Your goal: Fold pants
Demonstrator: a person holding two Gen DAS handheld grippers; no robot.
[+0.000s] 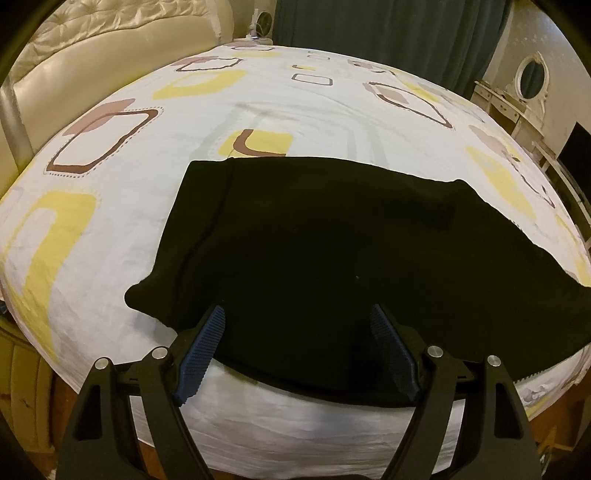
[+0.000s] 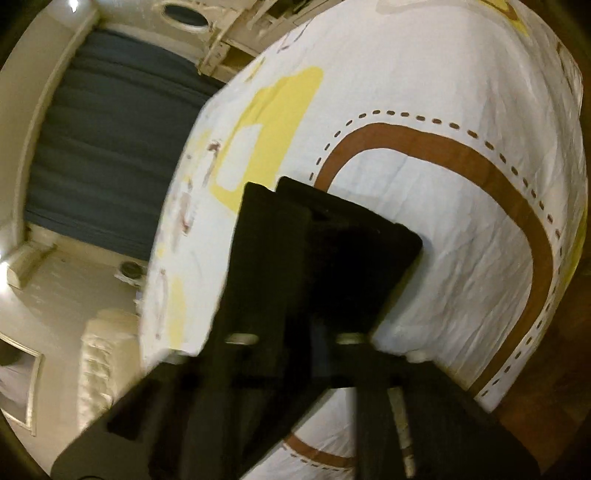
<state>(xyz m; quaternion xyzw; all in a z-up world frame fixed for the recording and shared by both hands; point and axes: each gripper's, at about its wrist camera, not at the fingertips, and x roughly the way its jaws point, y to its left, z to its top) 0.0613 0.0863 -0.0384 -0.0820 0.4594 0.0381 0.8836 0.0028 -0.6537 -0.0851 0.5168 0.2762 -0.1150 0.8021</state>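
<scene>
Black pants [image 1: 332, 258] lie folded flat on the bed [image 1: 110, 206], reaching from the middle to the near edge. My left gripper [image 1: 297, 317] is open, its blue-padded fingers [image 1: 207, 343] spread just above the near edge of the pants, holding nothing. In the right wrist view the camera is rolled sideways and blurred. My right gripper [image 2: 291, 192] has its two black fingers close together against the bedsheet [image 2: 443, 221]. A dark flat shape [image 2: 362, 258] lies beside them; I cannot tell whether it is cloth or part of the gripper.
The bed has a white sheet with yellow and brown squares. A cream padded headboard [image 1: 92, 48] stands at the far left, a dark curtain [image 1: 388, 33] behind, and a white dresser with an oval mirror [image 1: 528, 77] at the far right. Wooden floor [image 2: 569, 369] shows beside the bed.
</scene>
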